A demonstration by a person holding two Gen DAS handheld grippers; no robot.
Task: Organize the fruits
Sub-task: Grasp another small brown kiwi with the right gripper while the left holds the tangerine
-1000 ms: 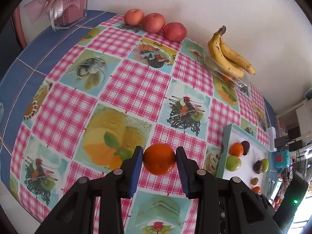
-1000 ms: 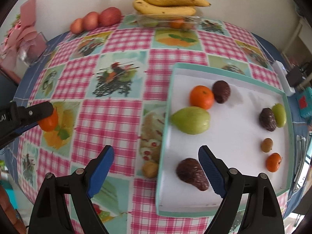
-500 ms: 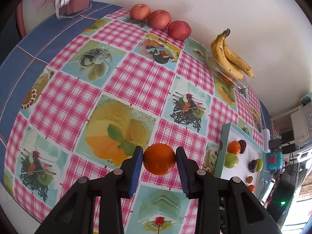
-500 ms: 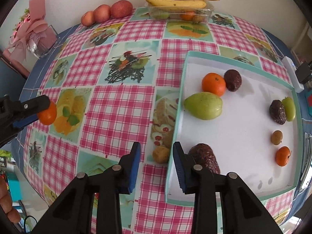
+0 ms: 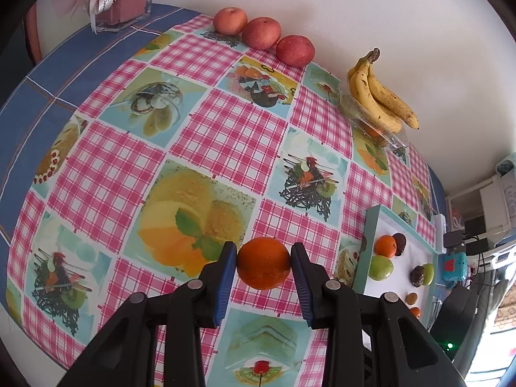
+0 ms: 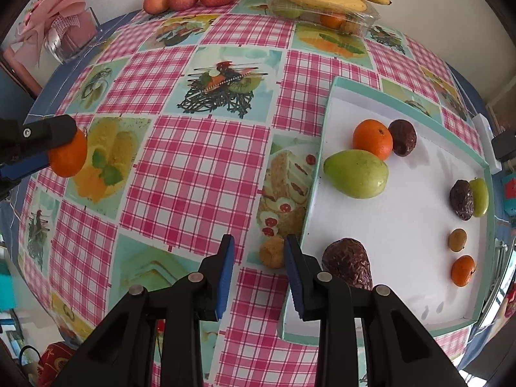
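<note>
My left gripper (image 5: 263, 253) is shut on an orange (image 5: 262, 264) and holds it above the checked tablecloth; the right wrist view shows that orange (image 6: 69, 156) at the far left. My right gripper (image 6: 258, 246) points down just left of the teal-rimmed white tray (image 6: 335, 84). Its jaws stand at a narrow gap. A small tan fruit (image 6: 272, 252) lies on the cloth close by the right pad, with the left pad clear of it. In the tray lie an orange (image 6: 372, 138), a green fruit (image 6: 356, 174), dark wrinkled fruits (image 6: 348, 262) and several small ones.
Three red apples (image 5: 261, 32) sit along the wall at the back. Bananas (image 5: 380, 96) rest on a clear plastic box with fruit inside. A pink gift box (image 5: 122, 3) stands at the back left corner. The table's edge runs close below both grippers.
The right gripper's jaws went from wide apart to a narrow gap and shifted left, from over the tray's edge to the small tan fruit. The left gripper kept its hold on the orange.
</note>
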